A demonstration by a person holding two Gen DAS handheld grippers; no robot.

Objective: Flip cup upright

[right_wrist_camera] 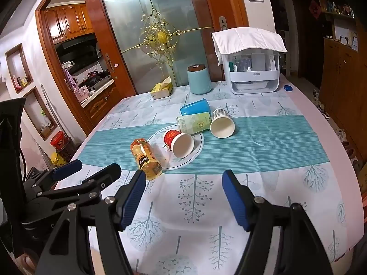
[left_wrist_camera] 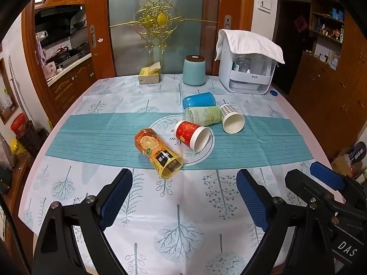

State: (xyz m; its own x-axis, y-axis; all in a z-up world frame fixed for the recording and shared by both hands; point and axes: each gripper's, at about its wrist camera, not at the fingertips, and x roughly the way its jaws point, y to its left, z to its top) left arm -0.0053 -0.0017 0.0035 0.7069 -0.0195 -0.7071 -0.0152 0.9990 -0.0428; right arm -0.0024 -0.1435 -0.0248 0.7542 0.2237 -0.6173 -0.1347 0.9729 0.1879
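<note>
Several cups lie on their sides mid-table: an orange clear cup [left_wrist_camera: 158, 153] [right_wrist_camera: 146, 155], a red paper cup [left_wrist_camera: 192, 135] [right_wrist_camera: 179, 143], a green cup [left_wrist_camera: 203, 115] [right_wrist_camera: 193, 122], a checked paper cup [left_wrist_camera: 231, 119] [right_wrist_camera: 222, 123] and a blue cup [left_wrist_camera: 199, 100] [right_wrist_camera: 194, 107]. My left gripper [left_wrist_camera: 183, 183] is open and empty above the near table, just short of the orange cup. My right gripper [right_wrist_camera: 184, 183] is open and empty, to the right of the orange cup's mouth. The left gripper [right_wrist_camera: 84, 168] also shows at the left of the right wrist view.
At the table's far edge stand a teal canister [left_wrist_camera: 193, 71], a yellow tissue box [left_wrist_camera: 149, 74] and a white organiser under a towel [left_wrist_camera: 248, 68]. A small blue lid [left_wrist_camera: 273, 93] lies at the right. The table's rounded edge [left_wrist_camera: 321, 151] curves close on the right.
</note>
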